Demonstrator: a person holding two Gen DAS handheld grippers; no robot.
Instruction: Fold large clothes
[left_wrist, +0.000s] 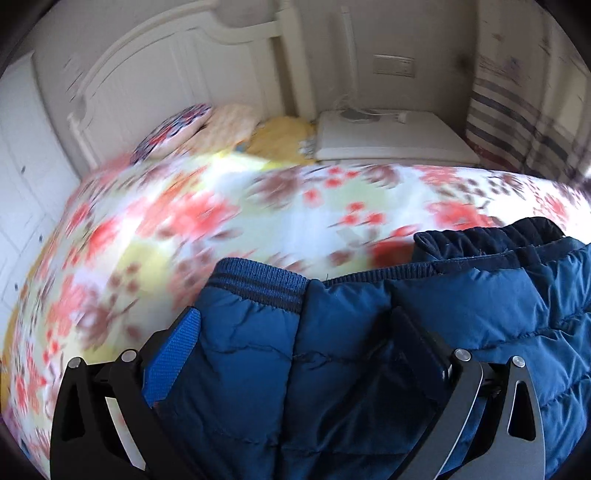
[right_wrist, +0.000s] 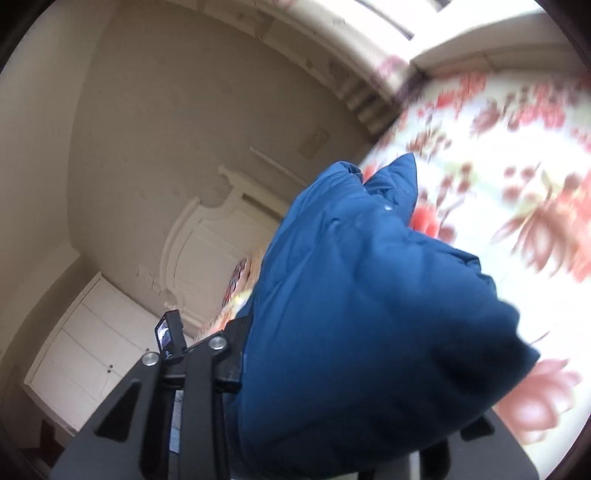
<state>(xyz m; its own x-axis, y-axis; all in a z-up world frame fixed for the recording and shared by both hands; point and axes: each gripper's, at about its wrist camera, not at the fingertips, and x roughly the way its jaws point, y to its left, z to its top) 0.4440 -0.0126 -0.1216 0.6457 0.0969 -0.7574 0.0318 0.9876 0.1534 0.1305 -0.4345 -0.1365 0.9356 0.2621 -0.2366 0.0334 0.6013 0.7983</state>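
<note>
In the left wrist view we see the left gripper (left_wrist: 295, 332) with its fingers (left_wrist: 173, 354) set wide but filled with fabric: the blue-padded finger presses one side of a thick fold of the navy puffer jacket (left_wrist: 369, 332), and the opposite black finger is sunk into the quilting on the other side, so we read this as a pinch on a bulky bunch. A ribbed knit cuff (left_wrist: 258, 284) sits just past the blue pad, and the jacket's dark collar band (left_wrist: 491, 236) lies beyond it, to the right.

In the right wrist view we see the right gripper (right_wrist: 332, 369) with a big puffed mass of the same jacket bulging up between its fingers (right_wrist: 236, 354); one black finger lies against the fabric, the other is hidden under the cloth, so we cannot tell from the view alone how tightly it bites, though the fabric sits clamped between the arms.

Beyond the fingers, the jacket lies over a floral bedspread (left_wrist: 258, 206) of red and brown blossoms on white, heavily blurred. Further out on the bed we see a patterned pillow (left_wrist: 173, 129), a yellow cloth (left_wrist: 284, 136), and a white headboard (left_wrist: 155, 74). A white bedside cabinet (left_wrist: 391, 140) stands beside the bed, with a striped curtain (left_wrist: 517, 122) to its right.
</note>
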